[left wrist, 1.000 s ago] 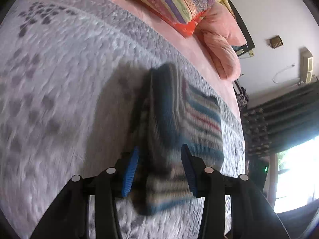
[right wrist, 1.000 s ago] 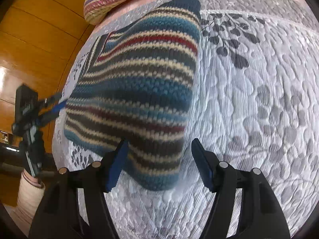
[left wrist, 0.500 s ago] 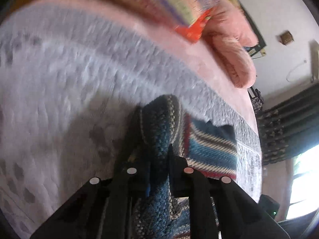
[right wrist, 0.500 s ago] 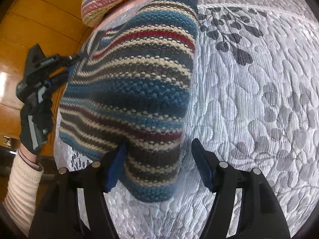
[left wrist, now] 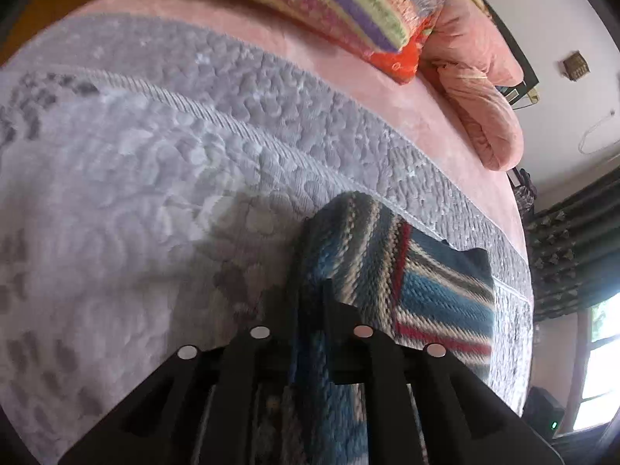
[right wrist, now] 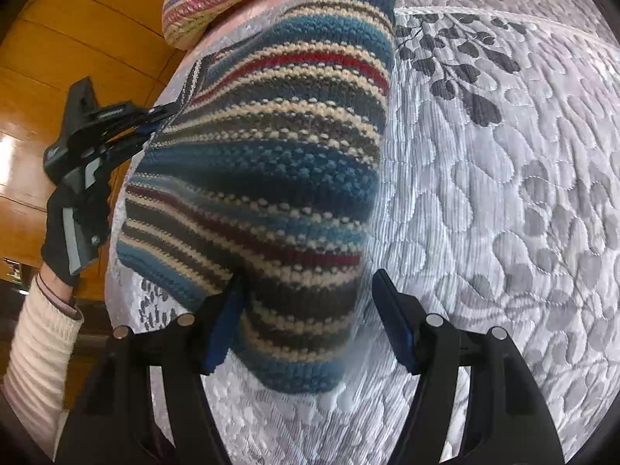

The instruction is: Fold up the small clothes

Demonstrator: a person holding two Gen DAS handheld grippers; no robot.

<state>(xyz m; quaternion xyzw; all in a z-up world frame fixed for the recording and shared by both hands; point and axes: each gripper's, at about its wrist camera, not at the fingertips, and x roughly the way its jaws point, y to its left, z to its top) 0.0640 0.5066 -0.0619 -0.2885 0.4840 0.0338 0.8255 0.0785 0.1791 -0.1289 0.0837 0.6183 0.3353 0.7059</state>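
My left tool [left wrist: 310, 302] pinches the edge of the striped sweater [right wrist: 271, 178]. My right tool [right wrist: 306, 317] is wide apart, around its near corner on the bed [right wrist: 503, 193].

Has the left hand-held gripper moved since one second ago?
Yes. In the right wrist view the left hand-held gripper is higher against the wooden wall, shut on the striped knit.
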